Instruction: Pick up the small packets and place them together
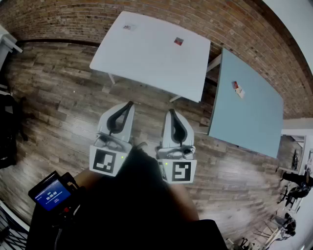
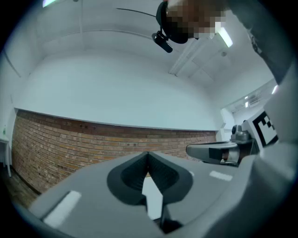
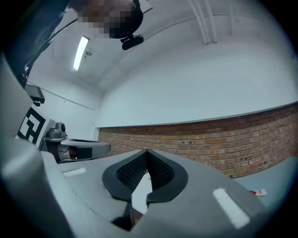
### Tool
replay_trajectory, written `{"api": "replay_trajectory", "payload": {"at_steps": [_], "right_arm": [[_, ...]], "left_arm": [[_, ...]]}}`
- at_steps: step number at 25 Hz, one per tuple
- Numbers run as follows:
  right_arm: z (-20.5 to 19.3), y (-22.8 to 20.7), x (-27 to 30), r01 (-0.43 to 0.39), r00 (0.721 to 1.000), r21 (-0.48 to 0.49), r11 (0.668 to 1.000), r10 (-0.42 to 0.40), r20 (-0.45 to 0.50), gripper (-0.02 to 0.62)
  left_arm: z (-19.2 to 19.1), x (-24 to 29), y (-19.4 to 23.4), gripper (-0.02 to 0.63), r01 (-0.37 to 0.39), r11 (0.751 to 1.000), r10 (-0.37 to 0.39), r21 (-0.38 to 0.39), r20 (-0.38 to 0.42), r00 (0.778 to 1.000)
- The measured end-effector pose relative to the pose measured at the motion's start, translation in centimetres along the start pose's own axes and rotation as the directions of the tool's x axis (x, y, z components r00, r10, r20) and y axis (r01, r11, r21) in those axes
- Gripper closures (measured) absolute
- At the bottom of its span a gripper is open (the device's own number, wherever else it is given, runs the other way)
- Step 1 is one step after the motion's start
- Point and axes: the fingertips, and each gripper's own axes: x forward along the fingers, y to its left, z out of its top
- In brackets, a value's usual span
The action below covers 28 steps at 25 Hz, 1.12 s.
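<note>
Three small packets lie on two tables ahead. A pale packet [image 1: 128, 27] and a red packet [image 1: 179, 41] rest on the white table [image 1: 146, 58]. A red-and-white packet [image 1: 237, 90] lies on the blue-grey table [image 1: 249, 112], and it also shows in the right gripper view as a small packet [image 3: 257, 192] at the lower right. My left gripper [image 1: 130, 103] and right gripper [image 1: 171, 111] are held side by side over the wooden floor, short of the tables. Both are shut with nothing in them, the left gripper's [image 2: 148, 153] tips meeting and the right gripper's [image 3: 147, 151] too.
A brick wall [image 1: 161, 12] runs behind the tables. A handheld device with a blue screen [image 1: 50, 193] sits at the lower left. Dark equipment [image 1: 7, 132] stands at the left edge, and more gear [image 1: 293, 185] at the far right. Wooden floor [image 1: 58, 97] lies between me and the tables.
</note>
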Motion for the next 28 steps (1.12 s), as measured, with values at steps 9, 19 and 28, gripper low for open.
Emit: {"api": "replay_trajectory", "payload": {"at_steps": [9, 19, 28], "right_arm": [[-0.5, -0.7, -0.4, -0.004, 1.0, -0.001, 1.0, 0.004, -0.018, 0.594], [-1.6, -2.8, -1.1, 0.03, 0.999, 0.049, 0.998, -0.029, -0.029, 0.592], [-1.2, -5.3, -1.9, -0.002, 1.0, 0.043, 0.999, 0.001, 0.017, 0.592]], "left_arm": [[-0.9, 0.9, 0.0, 0.606, -0.002, 0.999, 0.002, -0.043, -0.019, 1.0], [-0.9, 0.6, -1.6, 0.606, 0.023, 0.998, -0.023, -0.057, 0.004, 1.0], [-1.4, 1.6, -2.2, 0.606, -0.078, 0.997, 0.078, -0.005, 0.019, 0.997]]}}
